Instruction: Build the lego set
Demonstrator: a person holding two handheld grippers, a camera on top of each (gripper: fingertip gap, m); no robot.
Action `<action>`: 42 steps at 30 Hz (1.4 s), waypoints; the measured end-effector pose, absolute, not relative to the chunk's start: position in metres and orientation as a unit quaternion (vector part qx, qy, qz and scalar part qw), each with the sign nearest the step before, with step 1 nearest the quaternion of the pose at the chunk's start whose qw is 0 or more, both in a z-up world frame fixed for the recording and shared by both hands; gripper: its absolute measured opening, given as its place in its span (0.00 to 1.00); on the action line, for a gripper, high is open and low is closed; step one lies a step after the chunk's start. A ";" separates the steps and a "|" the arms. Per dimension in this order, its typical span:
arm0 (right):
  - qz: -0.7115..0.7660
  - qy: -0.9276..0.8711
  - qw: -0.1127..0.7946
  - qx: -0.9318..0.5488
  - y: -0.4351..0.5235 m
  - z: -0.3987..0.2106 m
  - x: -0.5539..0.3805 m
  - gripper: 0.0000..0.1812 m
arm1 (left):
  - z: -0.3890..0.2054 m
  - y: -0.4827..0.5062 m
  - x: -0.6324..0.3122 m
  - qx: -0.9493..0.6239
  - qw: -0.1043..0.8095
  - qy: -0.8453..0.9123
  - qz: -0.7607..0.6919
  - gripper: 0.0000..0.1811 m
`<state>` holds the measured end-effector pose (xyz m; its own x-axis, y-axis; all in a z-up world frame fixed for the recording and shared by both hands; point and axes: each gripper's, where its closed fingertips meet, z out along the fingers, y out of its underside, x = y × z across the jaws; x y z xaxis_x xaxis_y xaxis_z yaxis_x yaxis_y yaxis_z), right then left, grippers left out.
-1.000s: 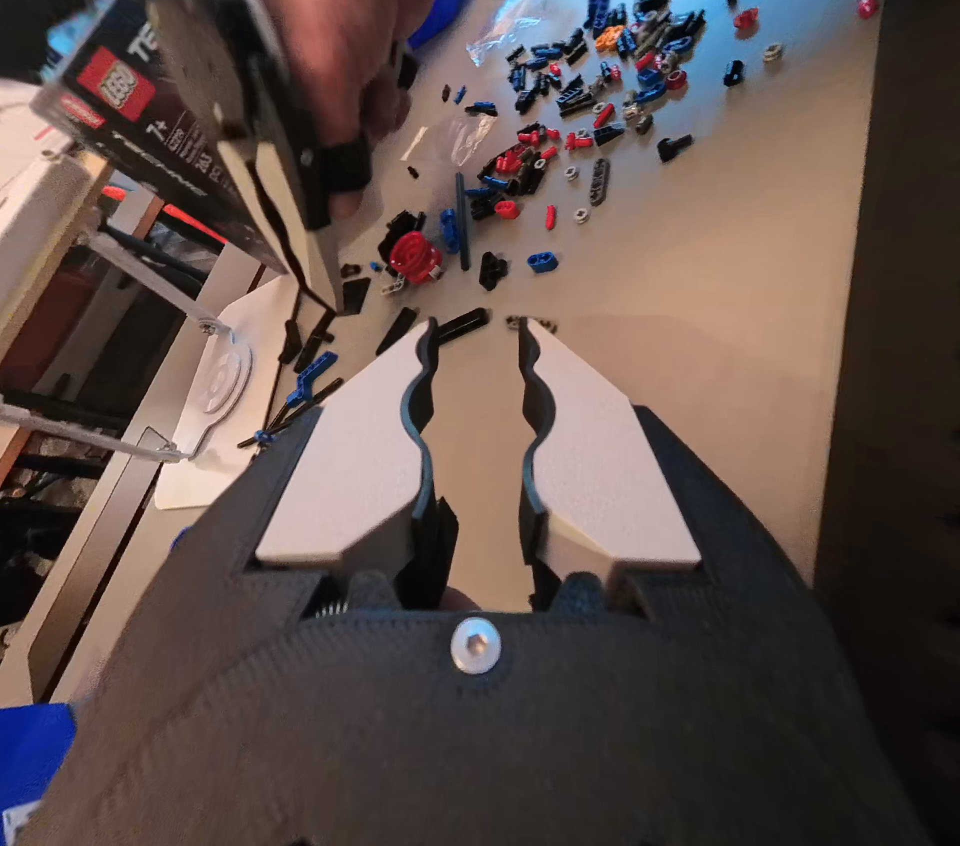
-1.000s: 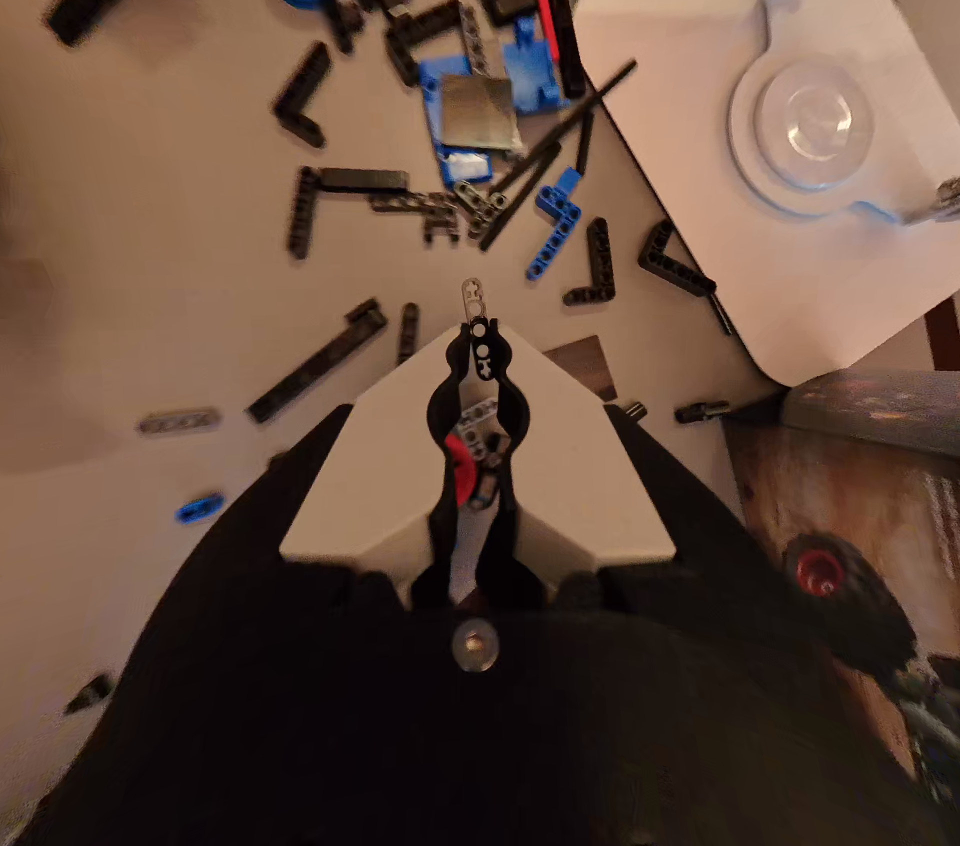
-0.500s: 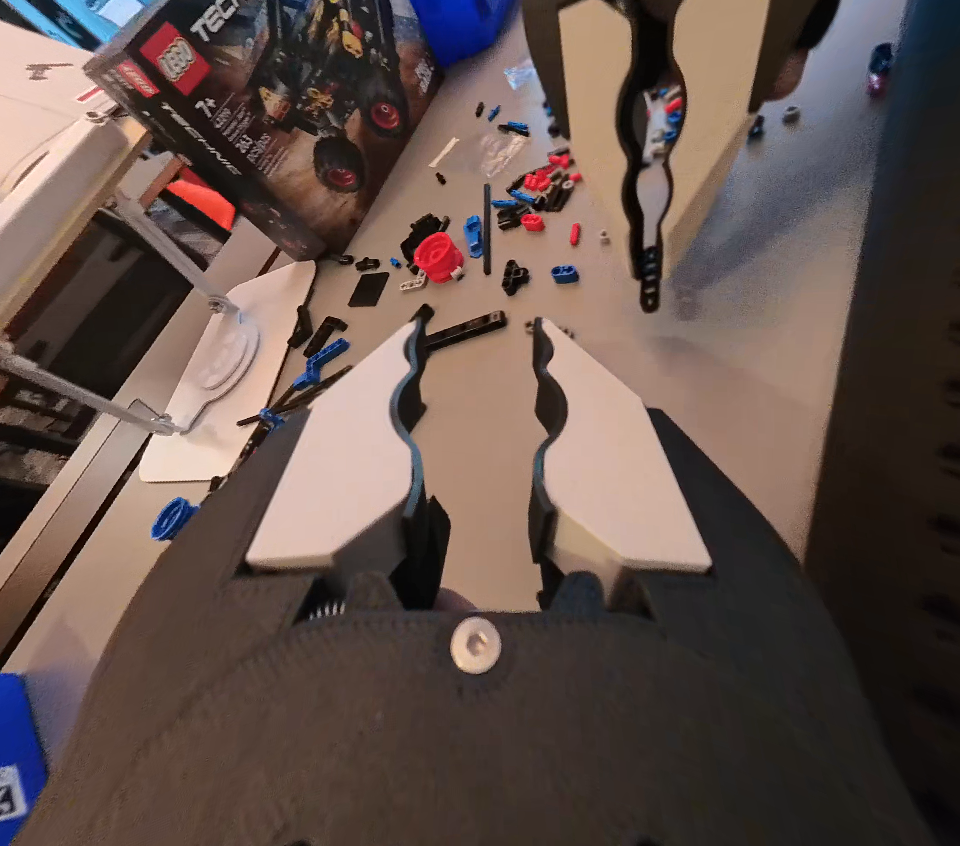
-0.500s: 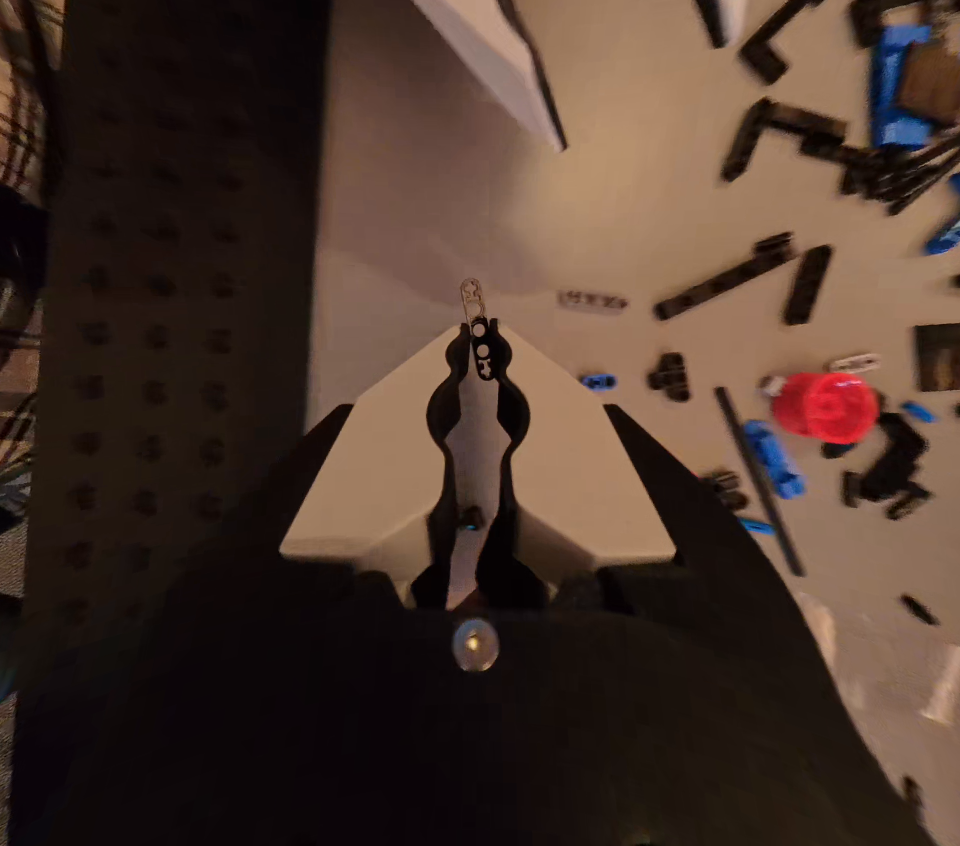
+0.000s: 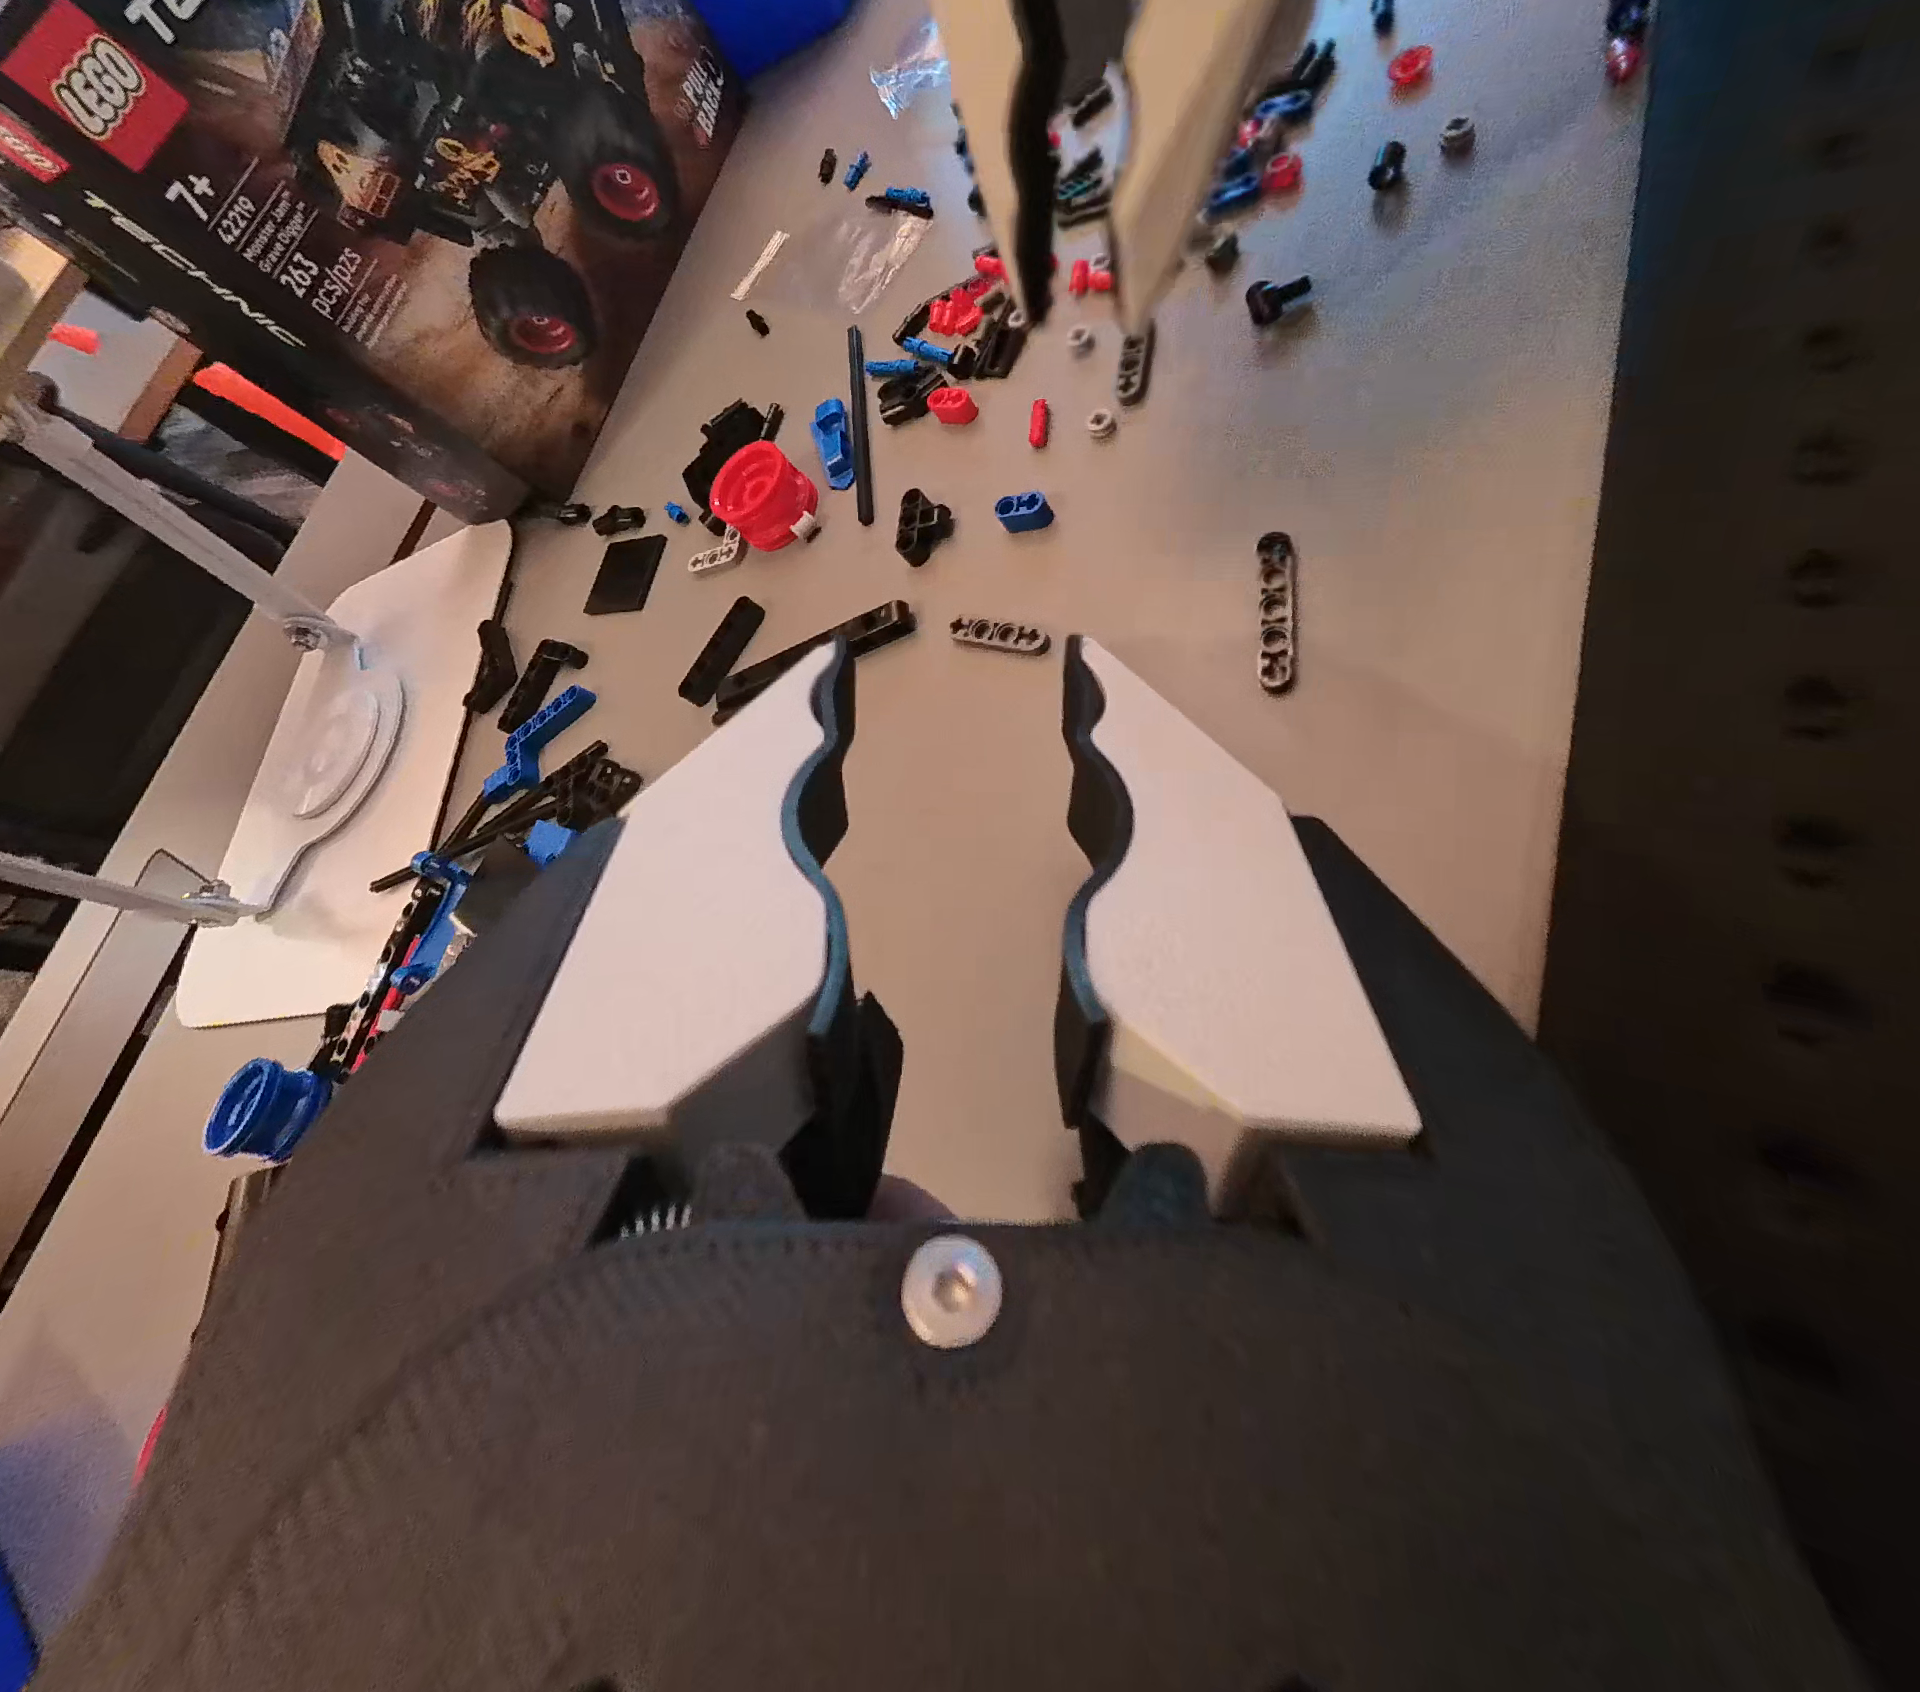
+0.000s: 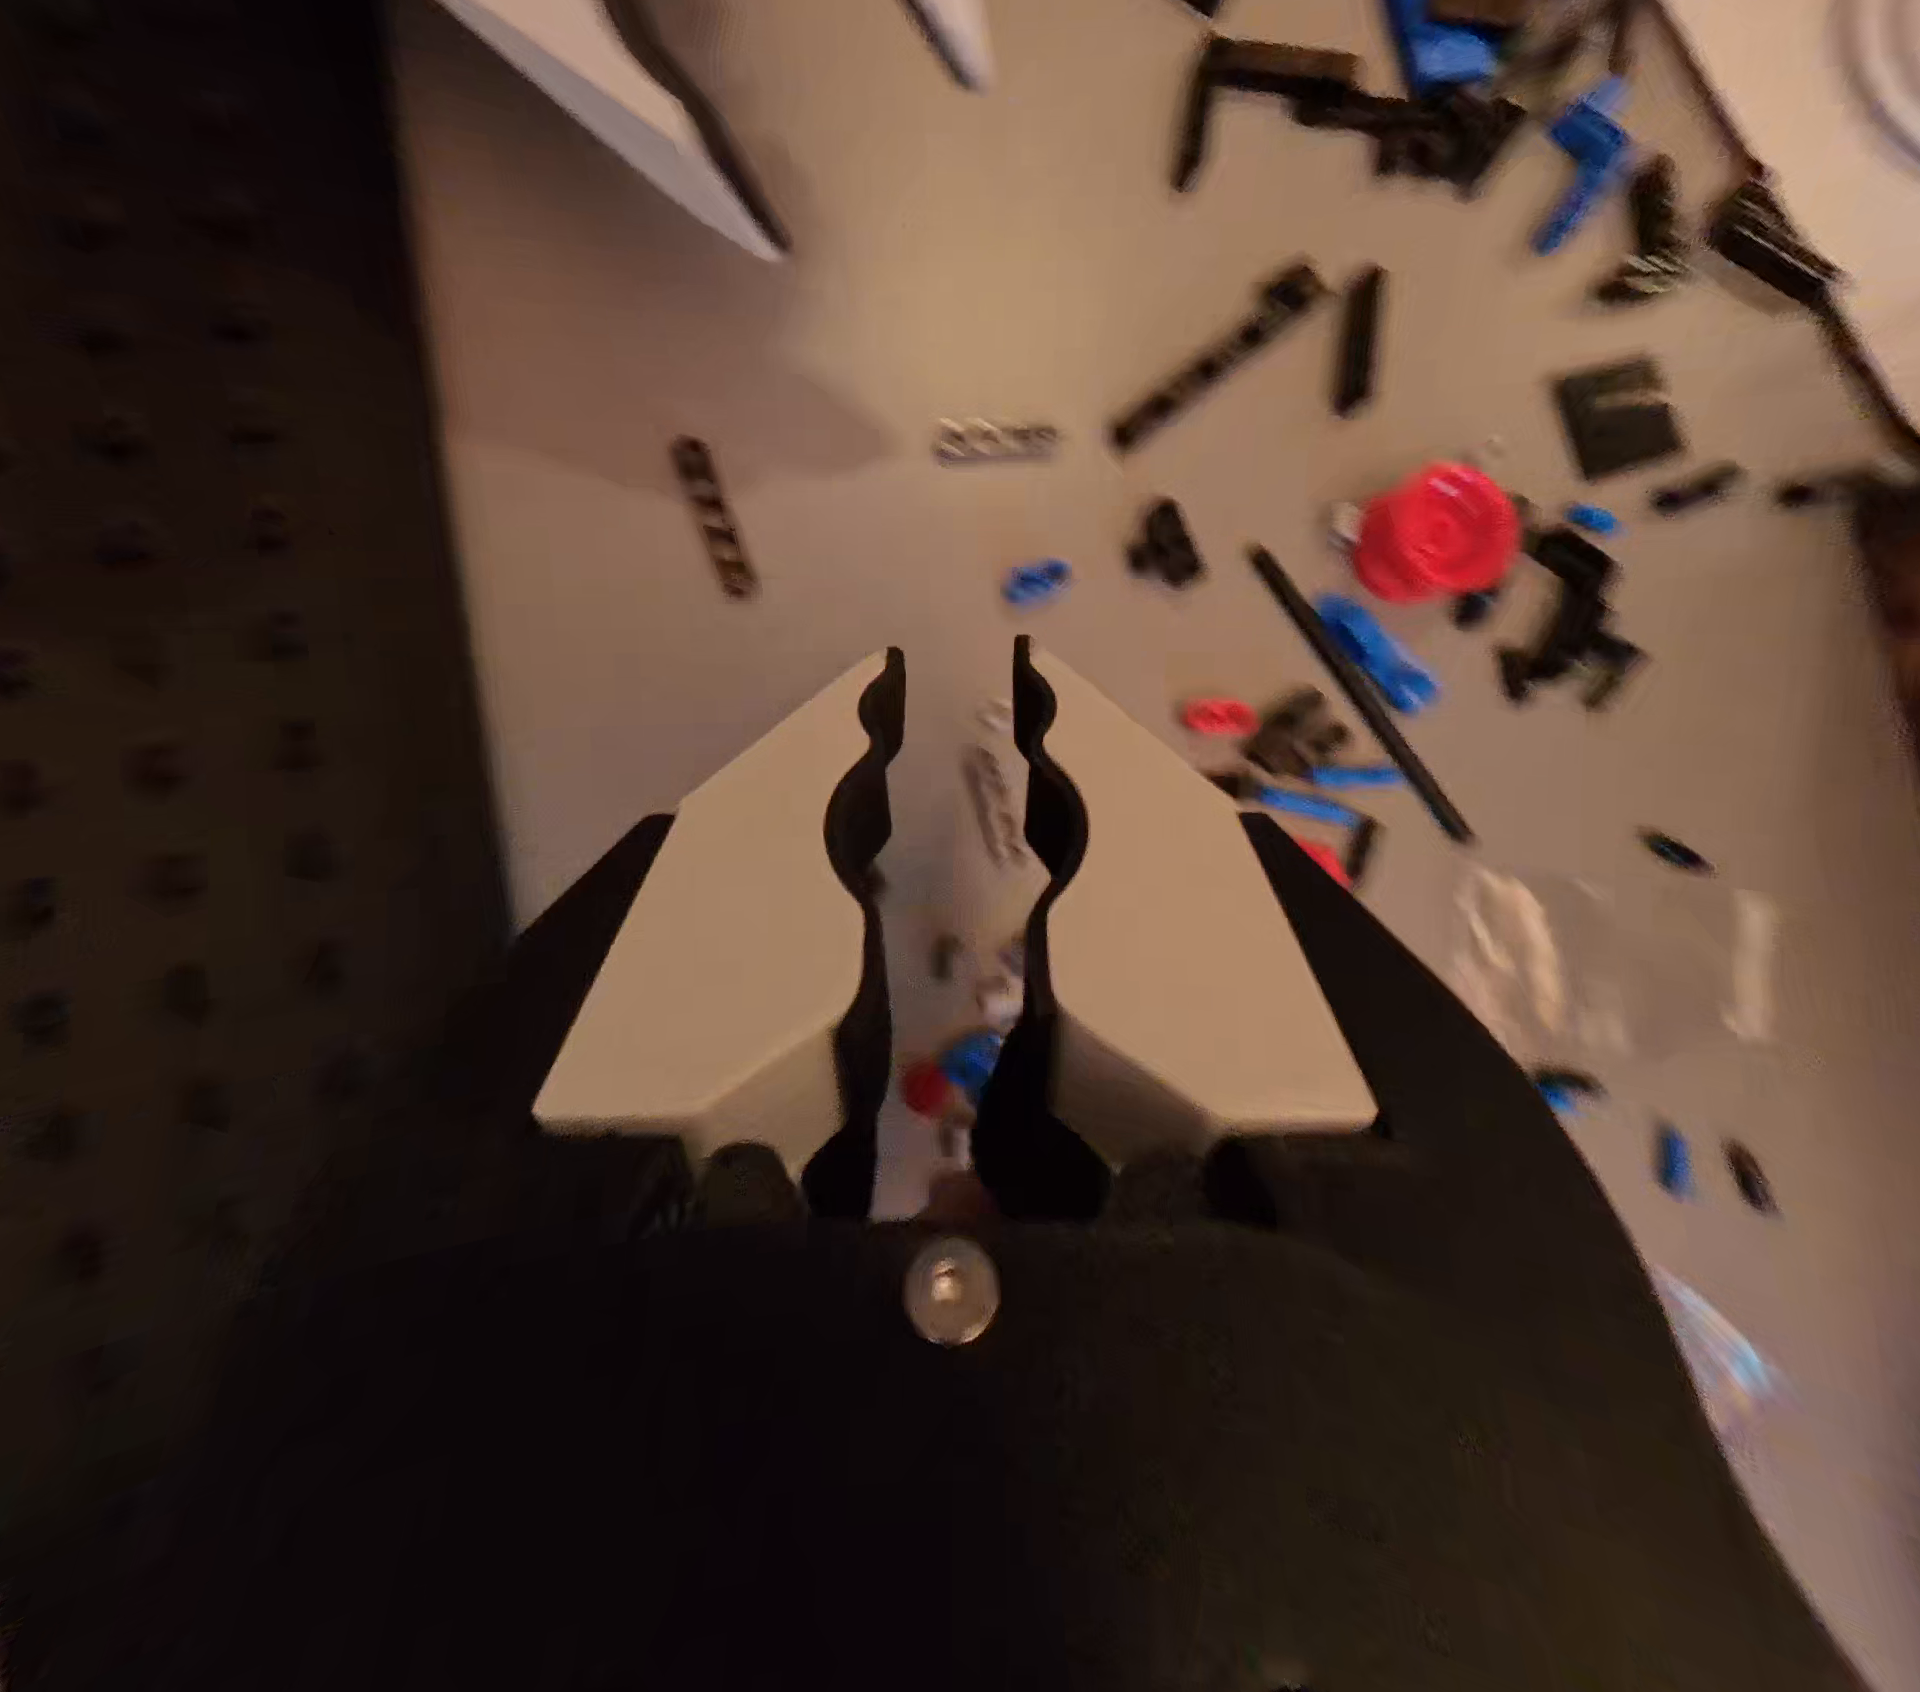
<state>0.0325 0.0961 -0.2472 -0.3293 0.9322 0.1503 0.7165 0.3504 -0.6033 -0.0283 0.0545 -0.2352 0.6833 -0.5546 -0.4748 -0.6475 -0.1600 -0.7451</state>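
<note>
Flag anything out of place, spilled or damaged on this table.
Nothing looks damaged. Small red, blue and black plastic lego pieces lie scattered loose across the beige table, and two clear torn plastic bags lie among them.

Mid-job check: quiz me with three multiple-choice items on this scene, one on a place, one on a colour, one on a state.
1. Where does the set's box stand?
A. left of the loose pieces
B. right of them
C. on the white plate

2. What colour is the big round hub?
A. blue
B. red
C. grey

3. How is the left gripper?
A. shut on a beam
B. open, empty
C. shut, empty

Answers: 1 A, it stands at the left wrist view's left; 2 B, plainly red; 3 B, bare table shows between its fingers.
</note>
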 end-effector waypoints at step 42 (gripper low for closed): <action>0.224 -0.701 0.304 -0.605 0.214 -0.264 0.008 0.08 | -0.242 0.051 -0.027 -0.762 0.510 0.396 0.043 0.19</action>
<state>0.0076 0.2142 -0.2641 -0.0842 0.9842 0.1557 0.7124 0.1687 -0.6812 -0.0266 0.0512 -0.2419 0.6819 -0.5603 -0.4702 -0.6487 -0.1662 -0.7427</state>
